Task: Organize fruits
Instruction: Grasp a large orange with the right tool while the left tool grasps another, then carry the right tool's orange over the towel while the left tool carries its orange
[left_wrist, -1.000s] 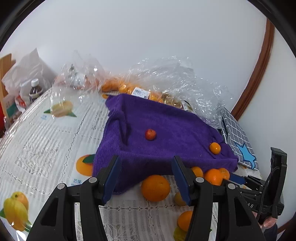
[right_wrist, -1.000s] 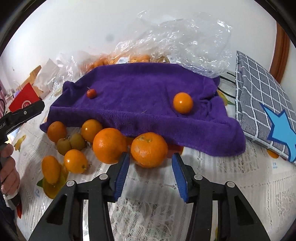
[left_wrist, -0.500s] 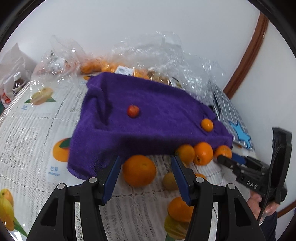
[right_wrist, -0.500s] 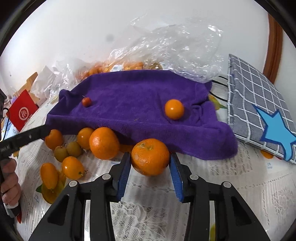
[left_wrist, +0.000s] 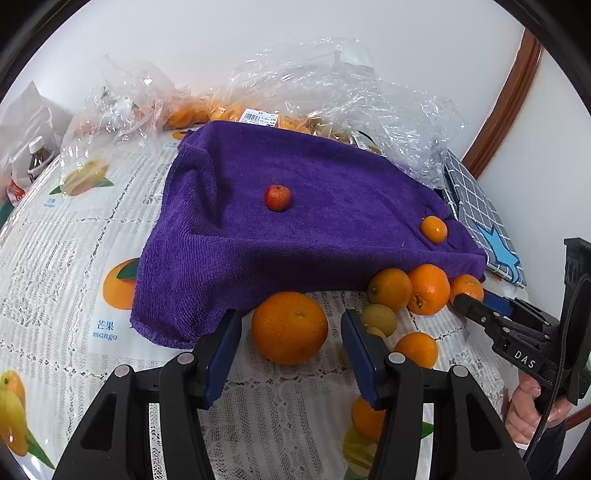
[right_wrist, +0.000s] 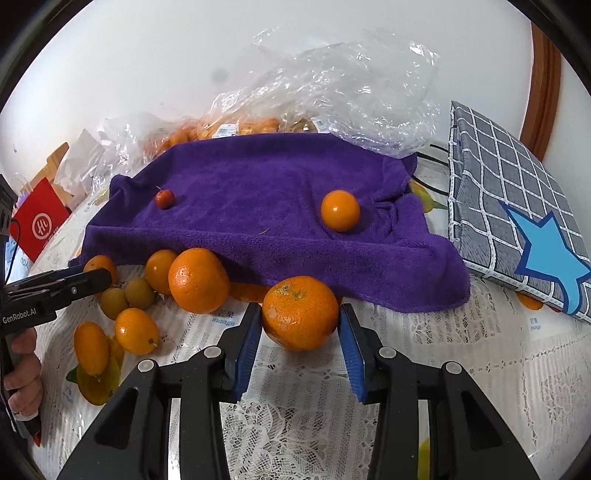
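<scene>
Right wrist view: the right gripper (right_wrist: 300, 347) clenched an orange (right_wrist: 300, 312) on the tablecloth (right_wrist: 480, 354), at the purple towel's (right_wrist: 258, 192) edge.
Left gripper (left_wrist: 291, 343), closing, straddled a bigger orange (left_wrist: 290, 326) without touching, probably lining up its own pick.

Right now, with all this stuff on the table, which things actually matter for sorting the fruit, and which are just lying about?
Part of the job:
- large orange clamped in the right gripper
- big orange between the left gripper jaws, which are closing but not yet touching
- purple towel holding a small red fruit and a small orange

Just lying about:
- checked cushion
- red bag
- bottle
</scene>
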